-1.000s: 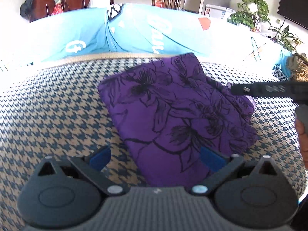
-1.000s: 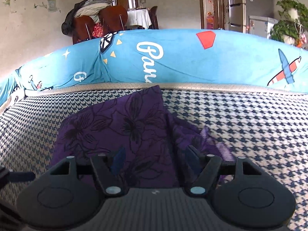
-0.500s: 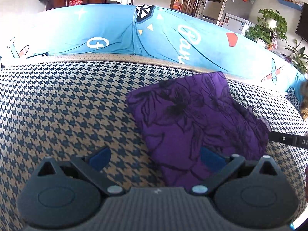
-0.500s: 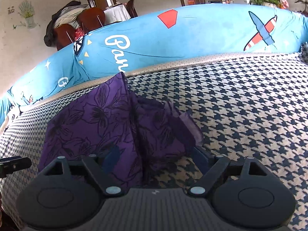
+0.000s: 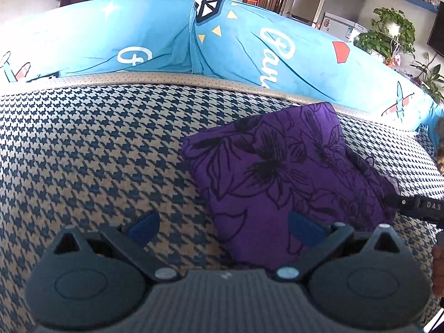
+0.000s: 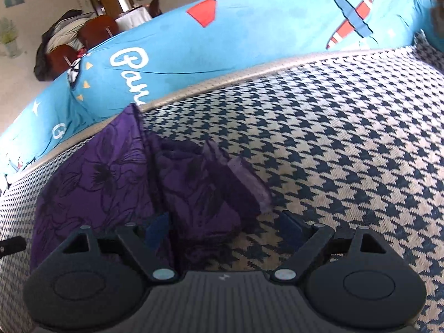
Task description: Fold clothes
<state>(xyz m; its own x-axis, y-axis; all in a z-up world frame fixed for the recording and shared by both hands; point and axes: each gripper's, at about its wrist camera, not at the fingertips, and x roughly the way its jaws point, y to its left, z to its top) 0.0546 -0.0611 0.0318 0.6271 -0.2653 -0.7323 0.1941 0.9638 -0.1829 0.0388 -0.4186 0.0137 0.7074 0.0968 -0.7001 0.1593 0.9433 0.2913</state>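
Garment (image 5: pixel 288 172): thin purple cloth, matt, printed with black flowers. Sofa seat (image 5: pixel 97 144): coarse woven houndstooth cloth, matt. Backrest cover (image 5: pixel 155 36): smooth blue printed cloth, creased. Left gripper (image 5: pixel 224 227) and right gripper (image 6: pixel 222 227): matt black plastic with blue pads and bright metal pivot pins.

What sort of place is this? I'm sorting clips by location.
Most likely a home living room: a houndstooth sofa seat with a blue cartoon-print cover behind, a fridge, houseplants, and dining chairs beyond.
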